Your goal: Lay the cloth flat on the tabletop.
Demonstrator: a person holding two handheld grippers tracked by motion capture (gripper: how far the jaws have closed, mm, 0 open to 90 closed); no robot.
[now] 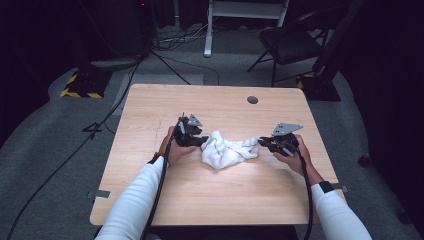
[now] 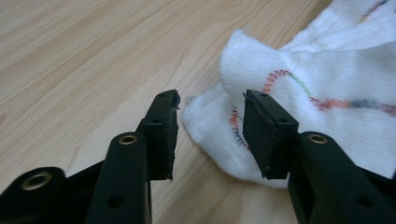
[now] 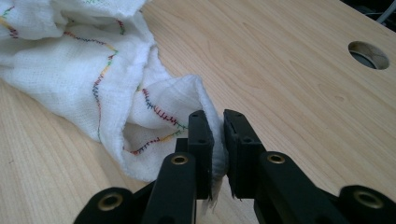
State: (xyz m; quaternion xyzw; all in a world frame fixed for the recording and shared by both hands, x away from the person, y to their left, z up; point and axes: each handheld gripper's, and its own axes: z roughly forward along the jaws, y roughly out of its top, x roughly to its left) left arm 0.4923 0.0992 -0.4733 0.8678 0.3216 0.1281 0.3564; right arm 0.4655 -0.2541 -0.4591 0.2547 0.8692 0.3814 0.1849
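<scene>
On the wooden bench [image 1: 165, 200], a crumpled white cloth [image 1: 225, 151] with coloured stitching lay between my two hands. My right tool [image 3: 217, 140] pinched one hem of it, jaws pressed tight on the fabric. My left tool [image 2: 210, 121] stood spread, a stitched corner lying between its pads but not yet gripped. I judged the risk plain: closing too shallow would catch only the fringe, and the corner would slip free once I pulled. No container sat on the bench.
</scene>
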